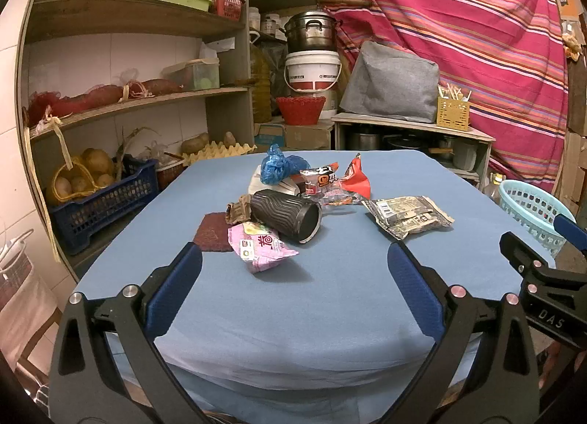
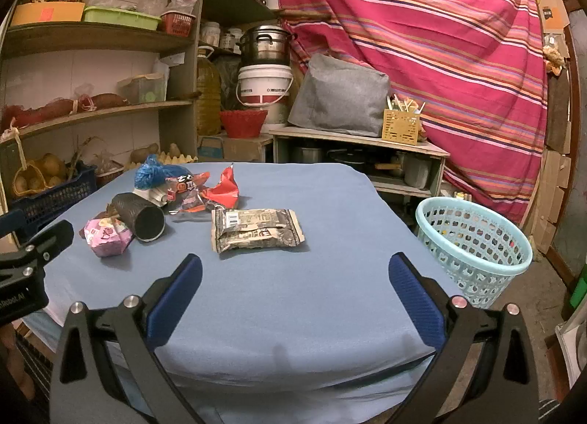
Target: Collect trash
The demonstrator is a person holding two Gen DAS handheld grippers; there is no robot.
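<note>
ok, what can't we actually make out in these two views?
- White item, left wrist view: mostly hidden behind the blue bag and black cup.
- Brown scrap, left wrist view: tucked behind the cup, can't identify it.
- Basket contents, right wrist view: only specks show through the holes.
- Wrapper print: too small to read.
- Table's near edge: blocked by the gripper in both views.

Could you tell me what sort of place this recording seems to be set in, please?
Most likely a household pantry or storeroom. Wooden shelves hold food containers and nets of sweet potatoes, potatoes sit in a basket beside an egg tray, and a steel pot is stacked on a bucket.
</note>
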